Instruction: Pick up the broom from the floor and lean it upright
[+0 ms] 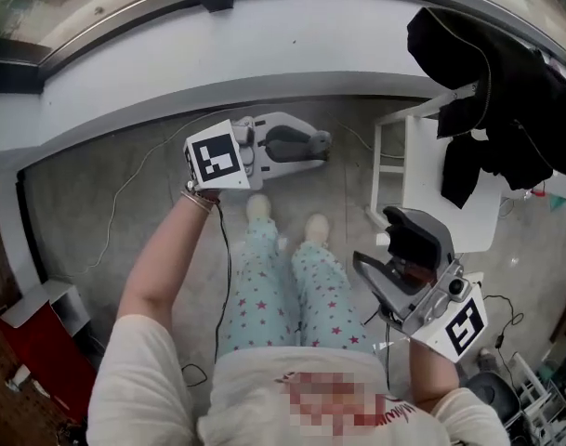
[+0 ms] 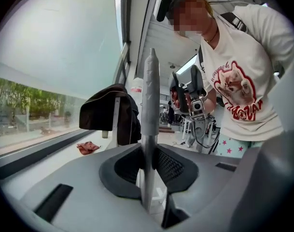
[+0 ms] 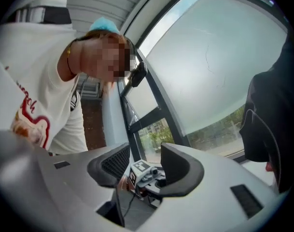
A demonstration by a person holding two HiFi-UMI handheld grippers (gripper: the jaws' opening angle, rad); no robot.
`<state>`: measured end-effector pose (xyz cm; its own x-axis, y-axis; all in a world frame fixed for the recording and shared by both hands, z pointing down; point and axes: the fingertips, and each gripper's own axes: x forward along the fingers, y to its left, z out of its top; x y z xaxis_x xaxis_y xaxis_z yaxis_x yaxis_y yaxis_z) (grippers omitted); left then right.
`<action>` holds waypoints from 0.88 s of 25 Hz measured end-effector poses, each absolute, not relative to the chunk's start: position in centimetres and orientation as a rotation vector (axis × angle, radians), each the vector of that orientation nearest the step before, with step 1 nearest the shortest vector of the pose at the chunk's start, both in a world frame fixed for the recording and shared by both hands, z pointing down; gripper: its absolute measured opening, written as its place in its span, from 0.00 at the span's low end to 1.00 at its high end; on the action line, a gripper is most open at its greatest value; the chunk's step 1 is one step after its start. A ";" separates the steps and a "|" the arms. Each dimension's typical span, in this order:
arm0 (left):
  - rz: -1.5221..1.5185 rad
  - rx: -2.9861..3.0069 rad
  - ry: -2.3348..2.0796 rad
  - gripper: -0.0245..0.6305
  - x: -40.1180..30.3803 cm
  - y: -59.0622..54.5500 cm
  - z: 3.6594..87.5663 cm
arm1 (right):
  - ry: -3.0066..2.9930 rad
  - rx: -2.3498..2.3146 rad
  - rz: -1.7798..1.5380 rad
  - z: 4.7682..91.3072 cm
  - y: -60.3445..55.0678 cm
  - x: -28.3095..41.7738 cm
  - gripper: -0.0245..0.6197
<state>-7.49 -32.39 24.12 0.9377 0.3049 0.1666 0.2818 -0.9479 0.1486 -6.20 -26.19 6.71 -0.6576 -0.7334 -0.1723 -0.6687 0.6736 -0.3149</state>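
One broom handle [image 2: 150, 105] in left gripper [image 1: 310, 147].

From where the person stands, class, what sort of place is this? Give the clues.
Probably an indoor workroom or lab beside a big window: a bare concrete floor, a long window wall, and dark clothes draped over a white stand.

The left gripper [image 1: 306, 145] — the broom handle [image 2: 149, 129] between its jaws — is far and left of the right gripper [image 1: 380, 242]. A table [image 1: 427, 184] stands right, clothing [image 1: 506, 110] draped on it; a window ledge [image 1: 171, 72] runs along the far side.
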 end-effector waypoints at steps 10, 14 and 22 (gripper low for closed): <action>0.169 2.782 0.483 0.17 -10.8 -41.2 27.2 | 2.749 -1.386 -0.155 8.6 -35.3 -11.3 0.11; 0.171 2.757 0.581 0.17 -10.9 -44.2 27.5 | 2.803 -1.503 -0.097 10.1 -38.5 -12.8 0.08; 0.186 2.724 0.629 0.17 -11.9 -50.8 27.9 | 2.786 -1.580 -0.191 11.5 -41.9 -13.9 0.08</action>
